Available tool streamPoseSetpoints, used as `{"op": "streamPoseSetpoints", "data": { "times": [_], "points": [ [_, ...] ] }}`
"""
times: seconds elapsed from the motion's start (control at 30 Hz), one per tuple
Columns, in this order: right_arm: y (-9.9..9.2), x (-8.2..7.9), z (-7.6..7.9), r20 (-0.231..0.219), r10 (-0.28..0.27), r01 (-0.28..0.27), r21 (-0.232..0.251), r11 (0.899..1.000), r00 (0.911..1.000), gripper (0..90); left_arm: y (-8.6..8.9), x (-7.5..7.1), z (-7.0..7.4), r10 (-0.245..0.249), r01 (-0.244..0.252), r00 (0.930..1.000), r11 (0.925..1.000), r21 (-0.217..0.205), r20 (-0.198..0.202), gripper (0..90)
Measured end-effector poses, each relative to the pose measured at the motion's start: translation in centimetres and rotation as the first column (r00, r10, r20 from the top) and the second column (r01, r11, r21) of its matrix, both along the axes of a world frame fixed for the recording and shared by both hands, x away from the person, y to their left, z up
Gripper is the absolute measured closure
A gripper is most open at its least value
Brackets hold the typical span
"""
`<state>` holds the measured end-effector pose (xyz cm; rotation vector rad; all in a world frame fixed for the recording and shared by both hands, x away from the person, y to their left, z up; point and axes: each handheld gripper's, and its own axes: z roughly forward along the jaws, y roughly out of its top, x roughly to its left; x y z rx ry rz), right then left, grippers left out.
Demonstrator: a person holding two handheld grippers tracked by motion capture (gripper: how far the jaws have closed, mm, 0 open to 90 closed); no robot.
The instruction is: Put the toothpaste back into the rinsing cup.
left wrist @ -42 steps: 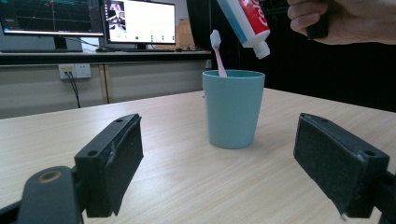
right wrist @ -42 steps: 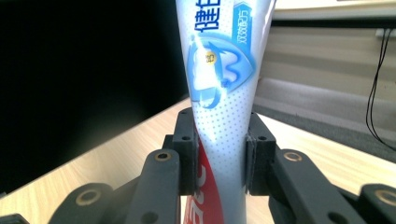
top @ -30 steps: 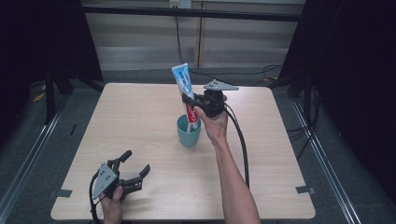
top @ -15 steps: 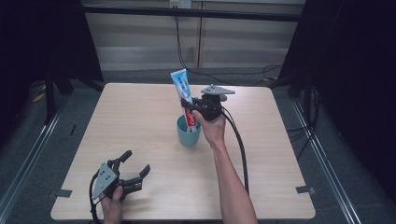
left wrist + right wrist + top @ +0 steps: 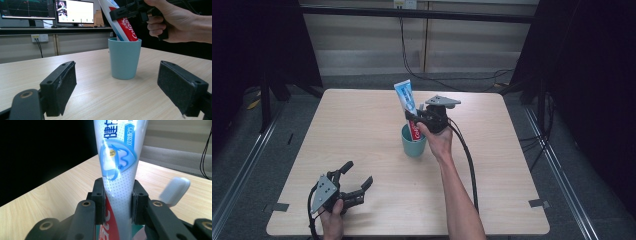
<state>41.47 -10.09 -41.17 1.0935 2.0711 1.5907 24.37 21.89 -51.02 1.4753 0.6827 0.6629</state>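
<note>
A teal cup (image 5: 414,145) stands upright near the middle of the table. A white, blue and red toothpaste tube (image 5: 404,97) leans up out of it, with its lower end inside the cup (image 5: 124,60). My right gripper (image 5: 417,120) is shut on the tube (image 5: 117,157) just above the rim, and its pads (image 5: 100,200) press on both sides. A blurred white toothbrush head (image 5: 175,191) shows beside the tube. My left gripper (image 5: 358,173) rests open near the table's front left. It faces the cup, with nothing between its jaws.
The light wooden table (image 5: 362,120) has dark floor and metal rails along both sides. Cables (image 5: 467,160) trail from my right gripper across the table toward the front edge. Monitors (image 5: 72,11) stand on a desk beyond the table in the left gripper view.
My right gripper has sunk slightly toward the cup with the tube in it. The left gripper has stayed where it was.
</note>
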Motion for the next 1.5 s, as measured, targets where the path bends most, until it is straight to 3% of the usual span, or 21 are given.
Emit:
{"op": "streamPoseSetpoints", "data": {
  "times": [0.33,1.27,1.5],
  "points": [
    [-0.3,-0.2,-0.6,-0.016,0.007,-0.007,-0.024,1.000,0.9998,70.0,0.0,0.0,0.0,0.001,-0.001,1.0000,1.0000,0.000,-0.001,15.7],
    [-1.7,-1.4,-2.8,-0.055,0.007,-0.009,-0.036,0.999,0.9985,68.9,0.0,0.0,0.0,-0.001,0.001,1.0000,1.0000,0.002,-0.002,15.7],
    [-1.9,-1.6,-2.9,-0.048,-0.001,0.000,-0.018,1.000,0.9988,68.1,0.0,0.0,0.0,-0.001,0.001,1.0000,1.0000,0.002,-0.002,15.7]
  ]
}}
